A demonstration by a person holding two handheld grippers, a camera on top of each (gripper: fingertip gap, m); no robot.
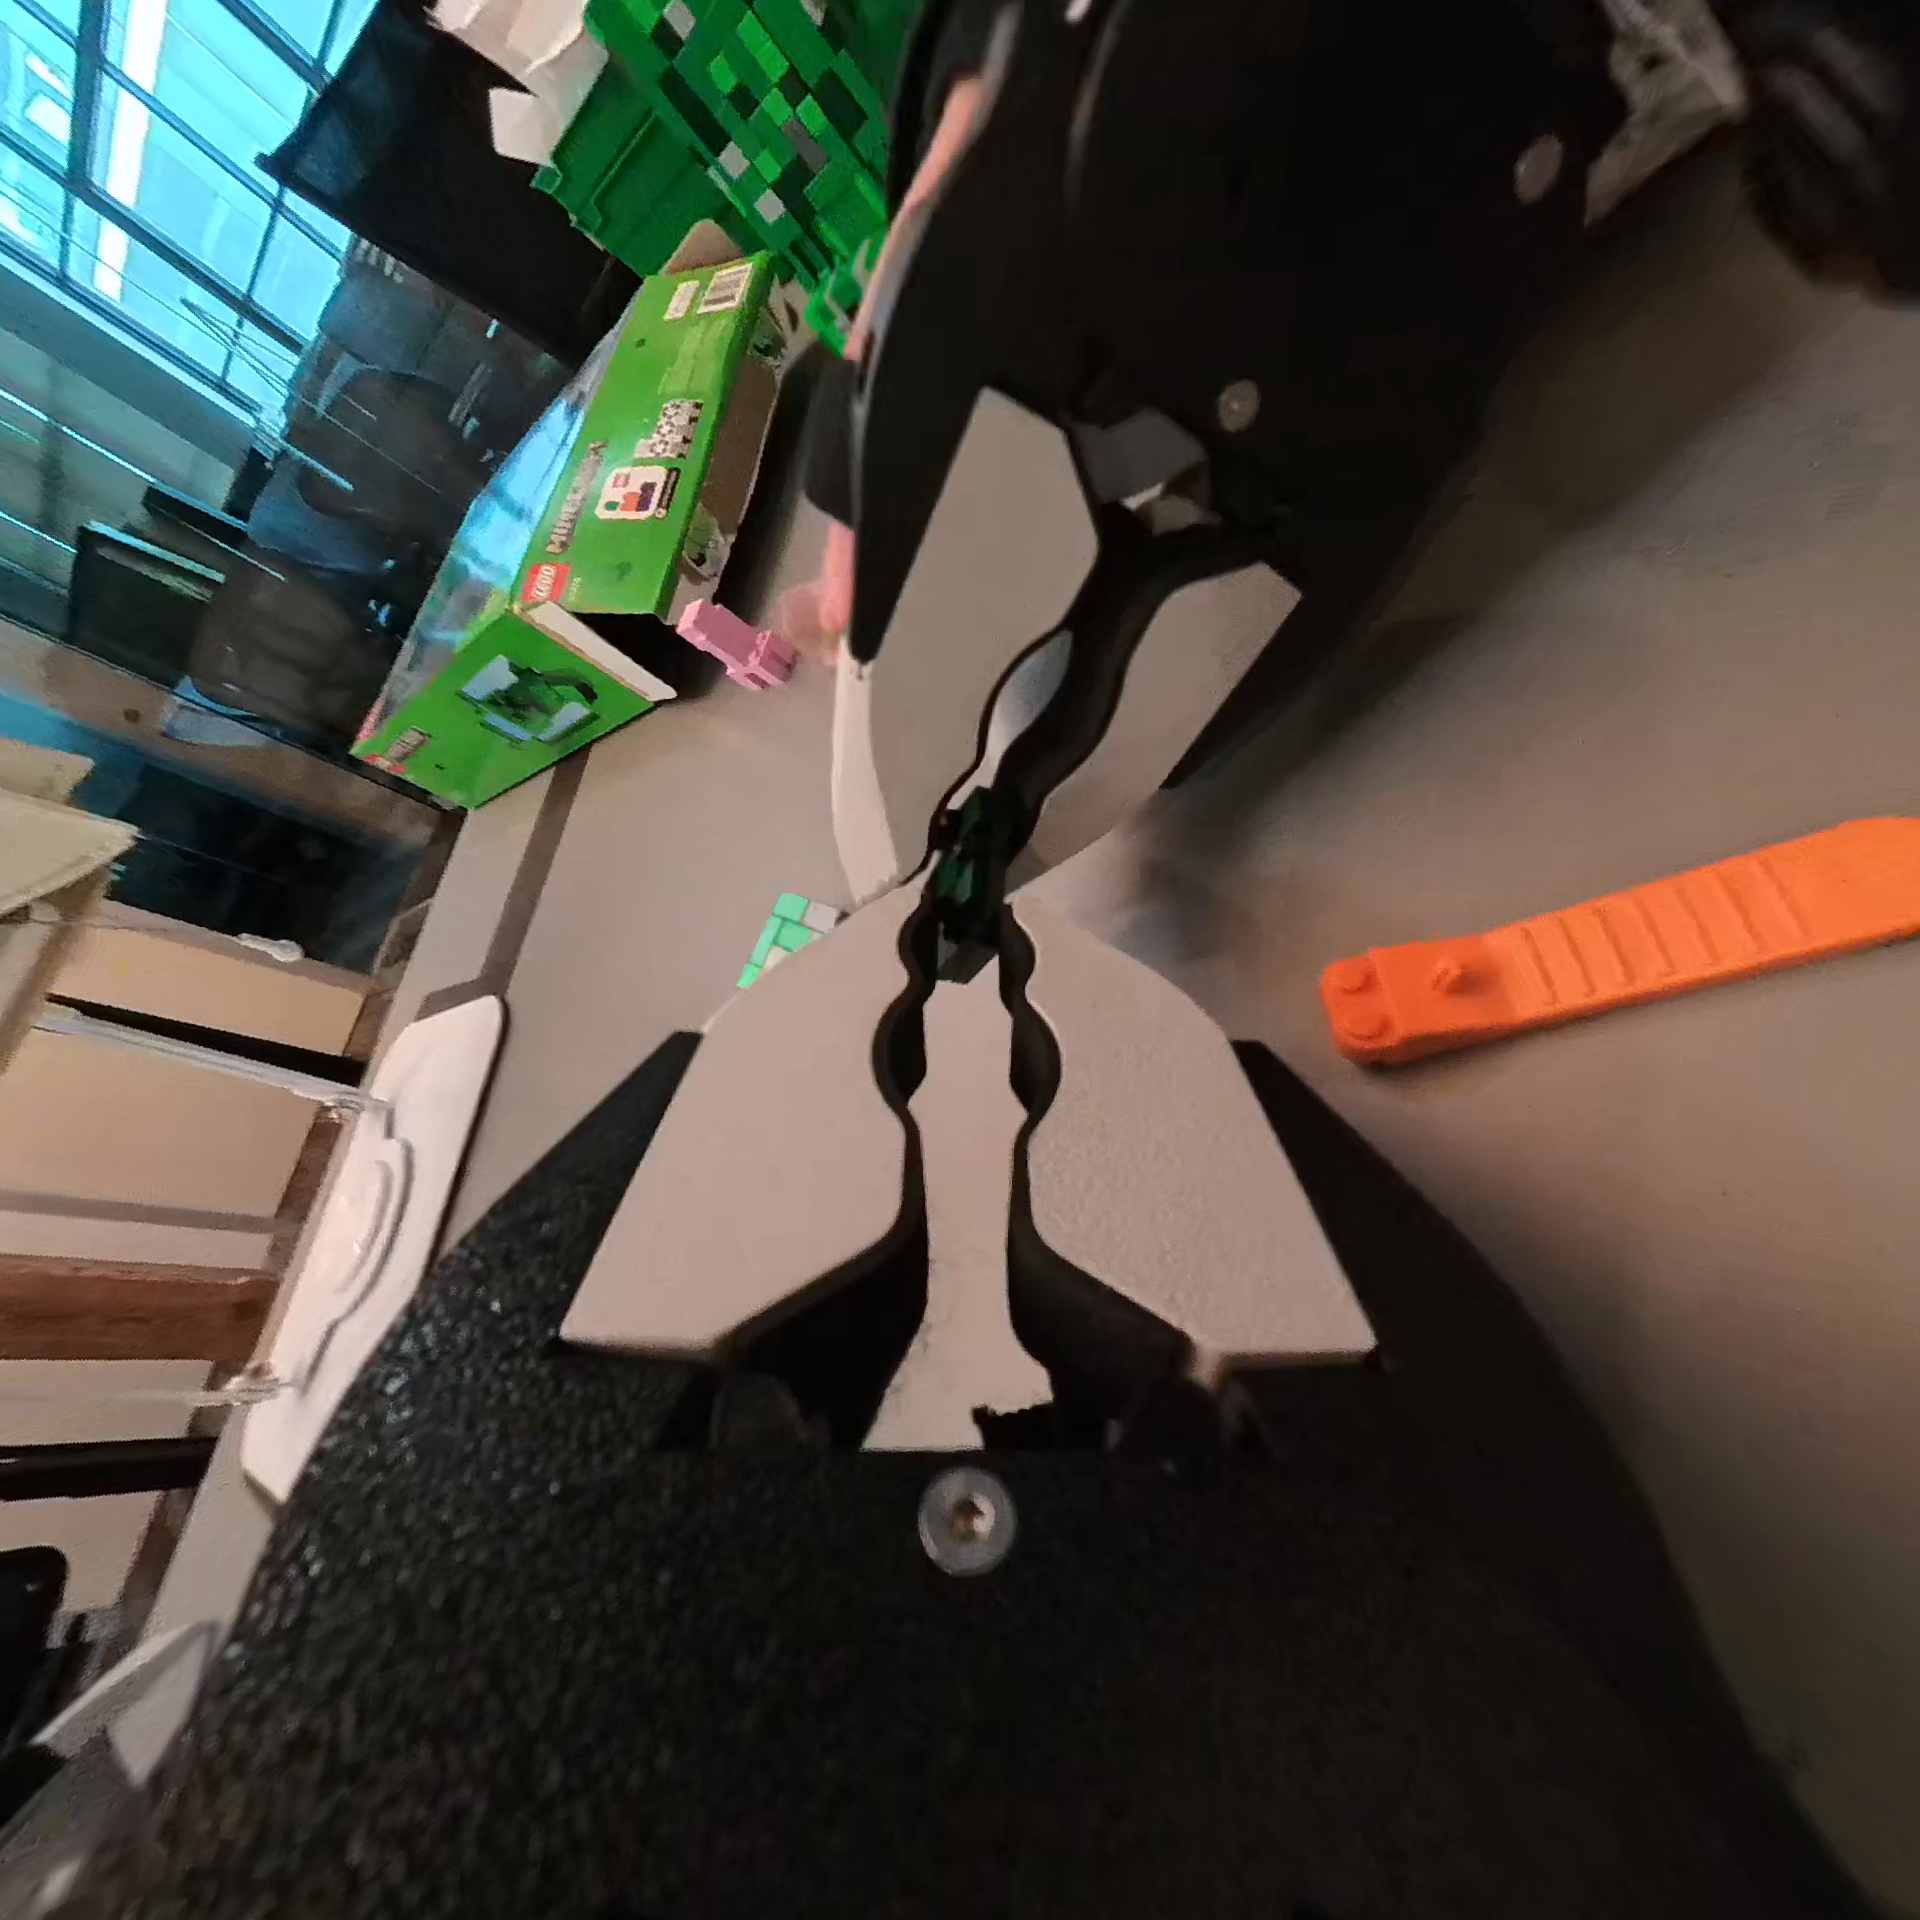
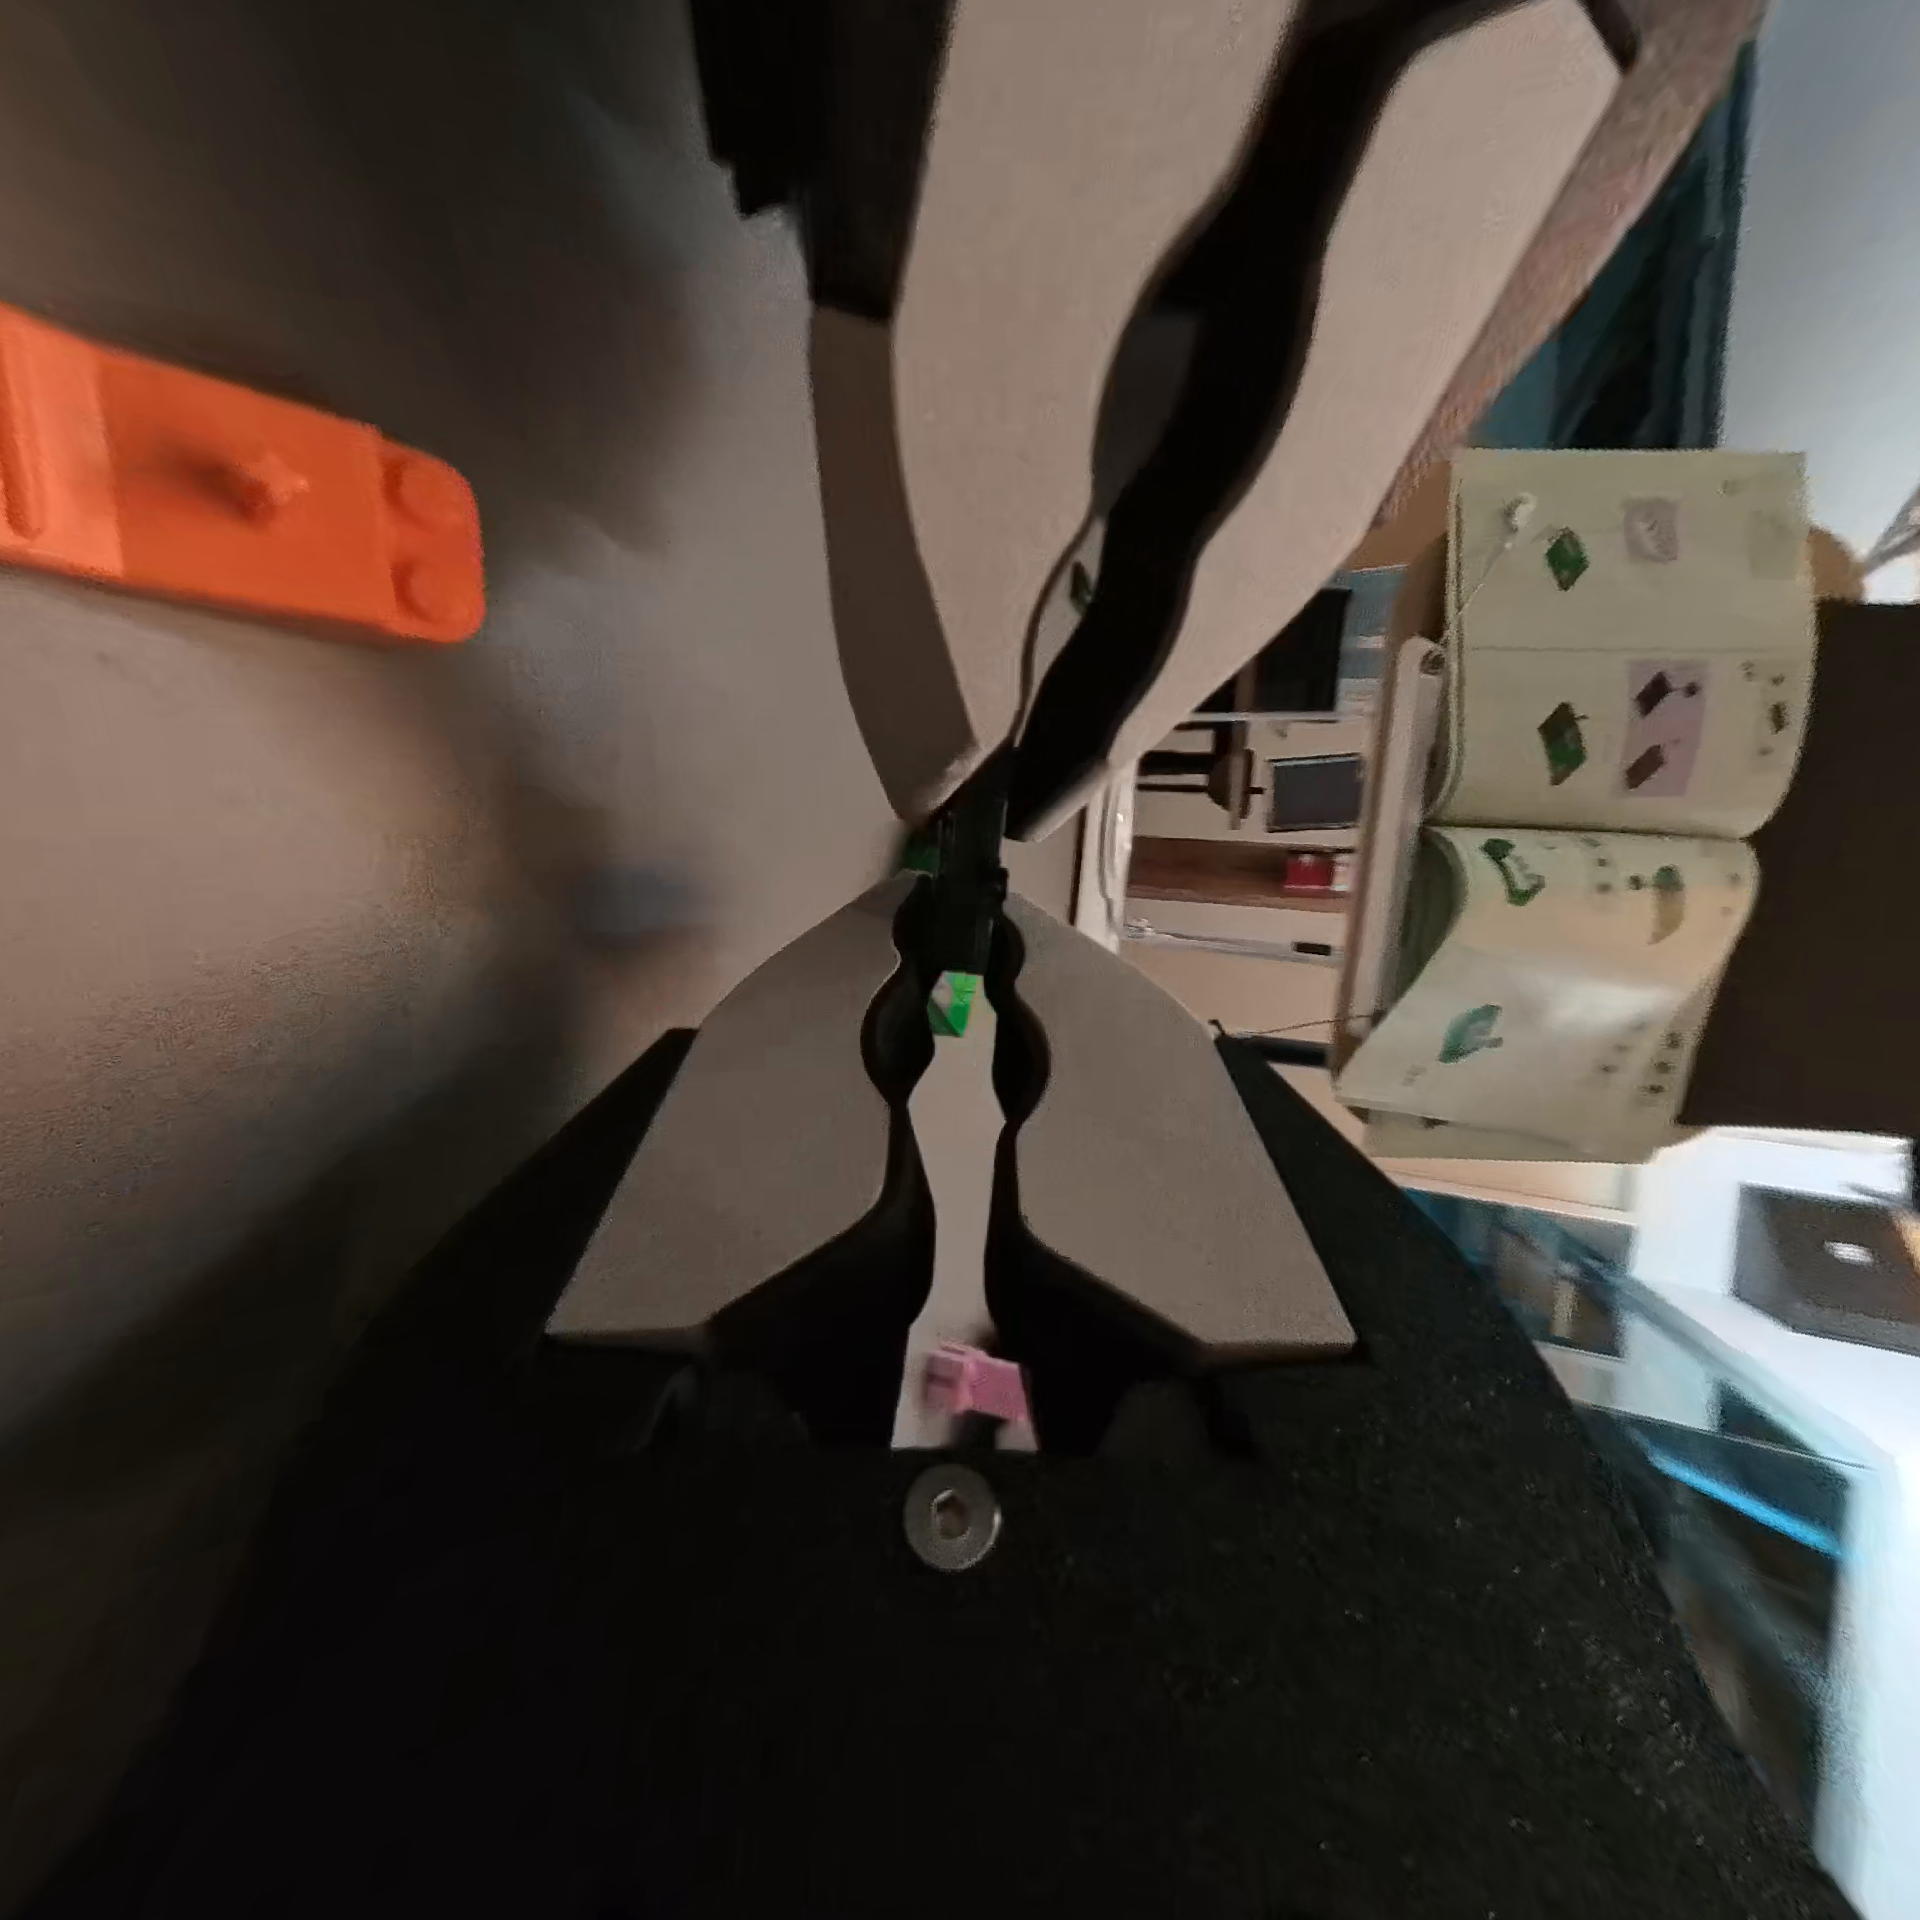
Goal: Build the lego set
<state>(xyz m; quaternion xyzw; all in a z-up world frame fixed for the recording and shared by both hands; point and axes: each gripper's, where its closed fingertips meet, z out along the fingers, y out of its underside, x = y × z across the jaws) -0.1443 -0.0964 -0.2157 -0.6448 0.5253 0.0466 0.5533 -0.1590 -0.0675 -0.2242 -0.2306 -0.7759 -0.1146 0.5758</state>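
Note:
My left gripper [image 1: 956, 925] and my right gripper [image 2: 951, 920] meet tip to tip above the grey table [image 1: 1558, 1299]. Each is shut on a small stack of black and green lego pieces [image 1: 961, 883], which is pinched between both pairs of tips. In the right wrist view the stack shows as a black part [image 2: 966, 862] with a bright green piece [image 2: 951, 1003] inside my jaws. The right gripper [image 1: 982, 805] comes in from the top of the left wrist view. The left gripper [image 2: 992, 800] comes in from the top of the right wrist view. The fingers hide most of the stack.
An orange brick separator [image 1: 1621, 935] lies on the table beside the grippers, also in the right wrist view [image 2: 239, 520]. A green lego box [image 1: 613, 540], a pink piece [image 1: 743, 644], mint pieces [image 1: 784, 930] and a large green build [image 1: 748, 114] lie beyond. An open instruction booklet [image 2: 1590, 779] stands propped up.

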